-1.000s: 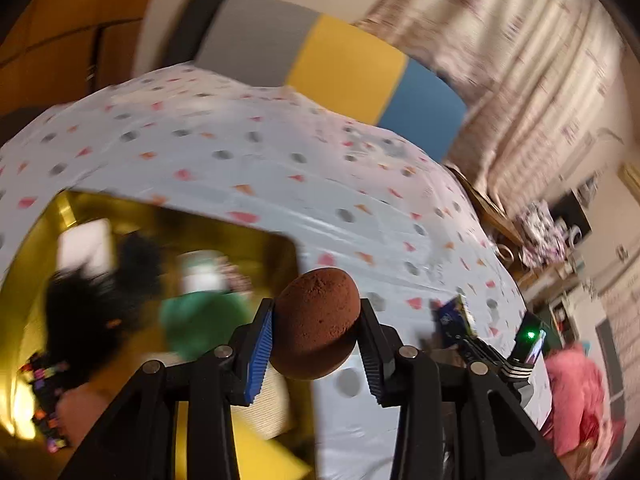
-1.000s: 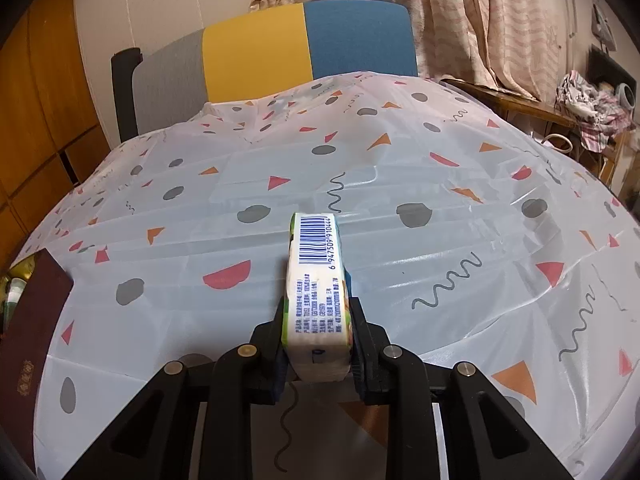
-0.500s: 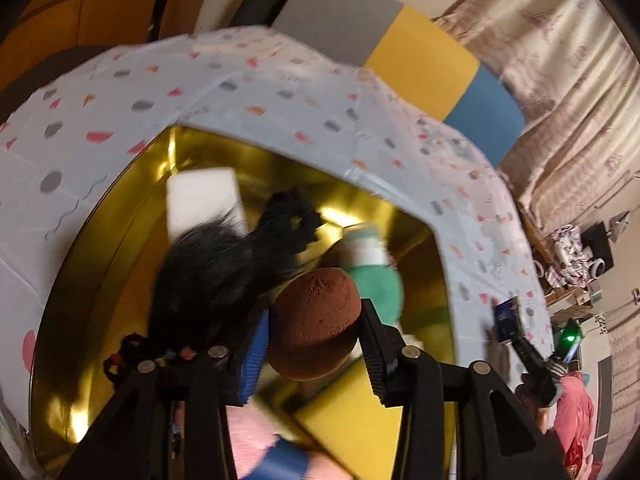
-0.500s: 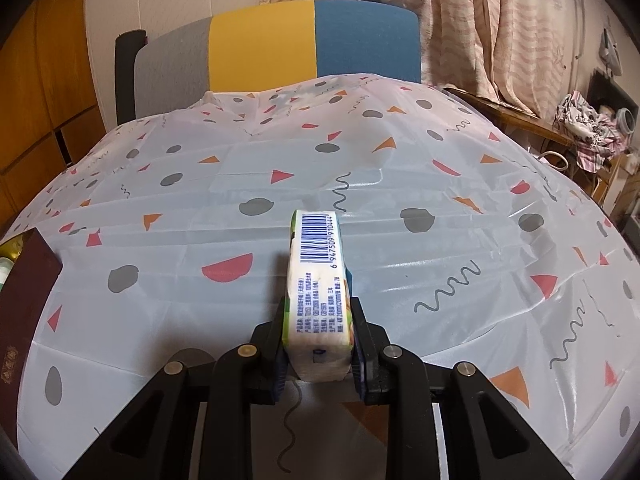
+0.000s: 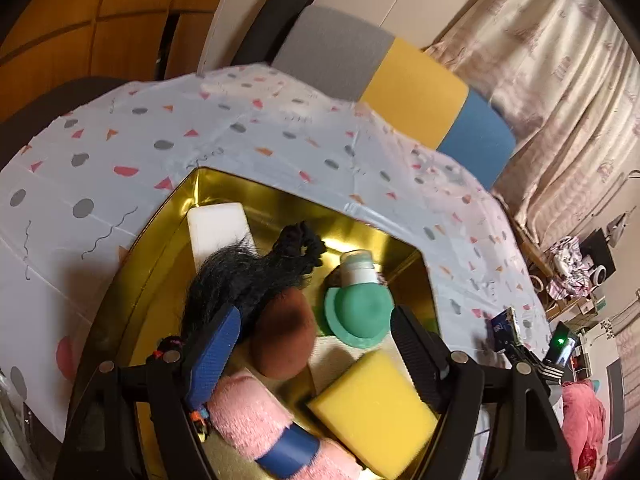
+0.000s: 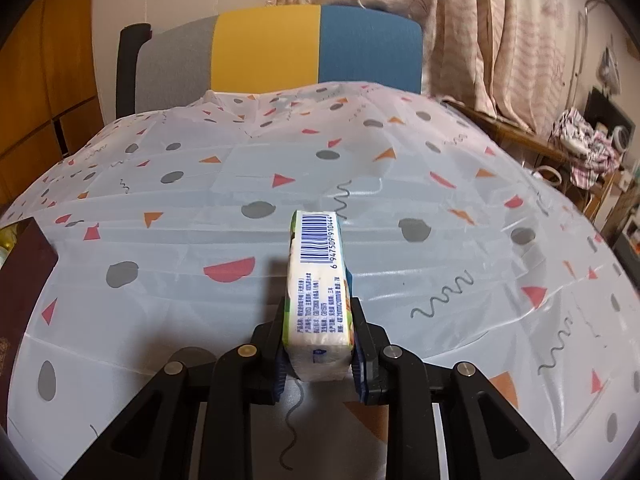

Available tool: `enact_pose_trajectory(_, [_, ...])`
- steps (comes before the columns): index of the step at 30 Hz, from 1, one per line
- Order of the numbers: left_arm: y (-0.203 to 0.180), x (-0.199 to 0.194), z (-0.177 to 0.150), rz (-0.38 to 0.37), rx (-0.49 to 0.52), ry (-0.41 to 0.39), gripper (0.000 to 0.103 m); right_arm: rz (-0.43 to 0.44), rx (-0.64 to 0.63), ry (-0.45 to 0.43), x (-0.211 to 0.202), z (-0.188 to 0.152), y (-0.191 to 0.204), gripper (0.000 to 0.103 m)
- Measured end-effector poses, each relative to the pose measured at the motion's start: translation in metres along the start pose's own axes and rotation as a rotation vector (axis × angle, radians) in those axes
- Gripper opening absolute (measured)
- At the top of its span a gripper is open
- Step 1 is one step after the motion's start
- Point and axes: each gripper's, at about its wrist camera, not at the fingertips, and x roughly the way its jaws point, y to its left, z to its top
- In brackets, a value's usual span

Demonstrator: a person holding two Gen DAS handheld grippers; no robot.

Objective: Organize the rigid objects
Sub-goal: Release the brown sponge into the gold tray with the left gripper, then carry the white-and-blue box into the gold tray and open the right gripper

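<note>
In the left wrist view my left gripper [image 5: 316, 340] hangs over a gold tray [image 5: 280, 192], its jaws opening. A brown ball [image 5: 284, 344] lies between them near the blue left pad, and the right pad stands well clear of it. The tray also holds a white block [image 5: 218, 228], a black hair piece [image 5: 248, 276], a green bottle [image 5: 356, 308], a yellow sponge [image 5: 372, 412] and a pink rolled towel [image 5: 248, 412]. In the right wrist view my right gripper [image 6: 319, 312] is shut on a white barcoded packet [image 6: 318, 264], held above the patterned tablecloth [image 6: 440, 264].
A chair [image 6: 272, 48] with a grey, yellow and blue back stands behind the table. A dark red booklet [image 6: 20, 280] lies at the left edge in the right wrist view. Curtains [image 6: 480, 20] and cluttered shelves fill the right side of the room.
My left gripper swung from the tablecloth to over the gold tray and its jaws spread, freeing the brown ball. The right gripper kept its hold on the packet and stayed put.
</note>
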Motion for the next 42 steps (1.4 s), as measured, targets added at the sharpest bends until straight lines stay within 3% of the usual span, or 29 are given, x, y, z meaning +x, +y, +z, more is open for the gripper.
enact_pose_trajectory(9, [-0.008,-0.01,-0.017,-0.063,0.02,-0.005,0.078,-0.001,-0.126,0.0,-0.023,0.003,0.034,0.026])
enact_pose_trajectory(19, [-0.014,-0.02,-0.031,-0.09,0.081,-0.016,0.078,0.133,-0.184,-0.076,-0.08,0.01,0.093,0.026])
enact_pose_trajectory(29, [-0.007,-0.044,-0.037,-0.016,0.117,-0.059,0.078,0.305,-0.221,-0.105,-0.125,0.016,0.159,0.026])
enact_pose_trajectory(36, [0.005,-0.059,-0.045,0.109,0.132,-0.081,0.078,0.437,-0.256,-0.079,-0.143,0.013,0.208,0.026])
enact_pose_trajectory(42, [0.019,-0.07,-0.052,0.144,0.124,-0.097,0.078,0.503,-0.309,-0.048,-0.144,0.011,0.251,0.026])
